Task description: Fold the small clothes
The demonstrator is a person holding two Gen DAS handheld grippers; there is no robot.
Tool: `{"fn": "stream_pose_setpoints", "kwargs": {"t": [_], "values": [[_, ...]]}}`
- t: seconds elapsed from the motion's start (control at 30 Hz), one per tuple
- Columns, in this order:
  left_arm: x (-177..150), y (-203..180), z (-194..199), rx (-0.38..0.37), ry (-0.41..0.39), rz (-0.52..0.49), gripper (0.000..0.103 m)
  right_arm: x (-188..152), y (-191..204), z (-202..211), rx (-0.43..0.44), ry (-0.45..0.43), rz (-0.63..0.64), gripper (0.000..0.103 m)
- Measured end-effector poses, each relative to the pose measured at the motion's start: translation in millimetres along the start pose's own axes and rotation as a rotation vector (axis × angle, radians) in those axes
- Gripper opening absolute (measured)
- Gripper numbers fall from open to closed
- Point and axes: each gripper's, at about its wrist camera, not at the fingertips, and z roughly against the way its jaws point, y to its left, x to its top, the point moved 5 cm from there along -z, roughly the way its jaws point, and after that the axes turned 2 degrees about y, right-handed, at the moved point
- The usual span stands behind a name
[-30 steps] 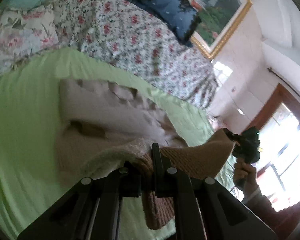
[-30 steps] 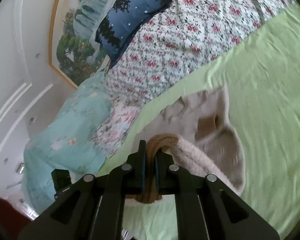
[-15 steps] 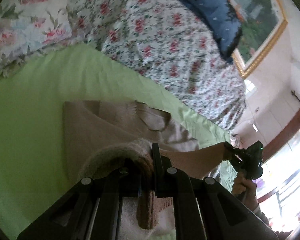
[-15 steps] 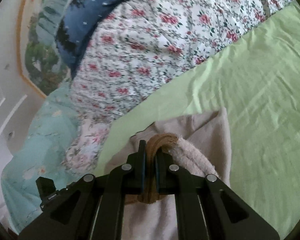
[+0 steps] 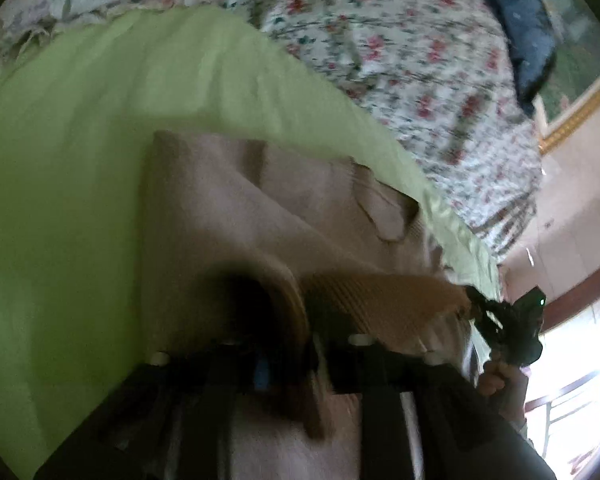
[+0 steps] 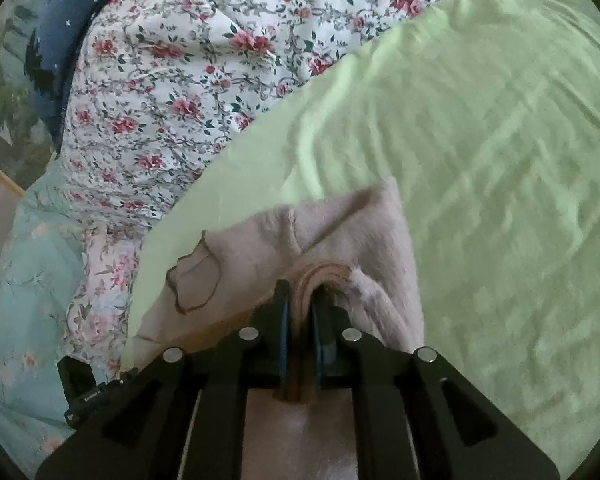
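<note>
A small beige knit garment [image 5: 236, 208] lies on the green sheet [image 5: 60, 160]; it has a bear-shaped patch [image 6: 196, 280]. My left gripper [image 5: 306, 320] is shut on the ribbed hem of the garment, low over the sheet. My right gripper [image 6: 300, 300] is shut on the other end of the same hem [image 6: 324, 272]. The hem is stretched between the two and is carried over the garment's upper part. The right gripper also shows in the left wrist view [image 5: 508, 320], held by a hand. The left wrist view is blurred.
A floral quilt [image 6: 188, 60] lies behind the green sheet [image 6: 480, 160], with a dark blue pillow [image 6: 56, 52] and a light teal blanket [image 6: 24, 280] beyond. A gold-framed painting [image 5: 580, 92] hangs on the wall, and a bright window [image 5: 572, 380] is at the right.
Both grippers have carried the hem forward and down over the garment, towards its neck end. The garment lies flatter and nearer in both views.
</note>
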Motion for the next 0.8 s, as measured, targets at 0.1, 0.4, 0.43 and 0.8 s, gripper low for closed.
{"fn": "stream_pose_setpoints", "kwargs": {"t": [0.1, 0.4, 0.43, 0.8], "values": [[-30, -22, 17, -0.027, 0.003, -0.063, 0.057, -15, 19, 30, -0.005, -0.059, 0.077, 0.034], [-83, -82, -20, -0.032, 0.135, -0.229, 0.059, -102, 100, -14, 0.109, 0.264, 0.443, 0.035], [-80, -78, -24, -0.021, 0.143, -0.229, 0.056, -104, 101, -24, 0.086, 0.292, 0.482, 0.035], [28, 22, -8, 0.11, 0.002, -0.002, 0.03, -24, 19, -36, -0.206, 0.101, 0.206, 0.035]]}}
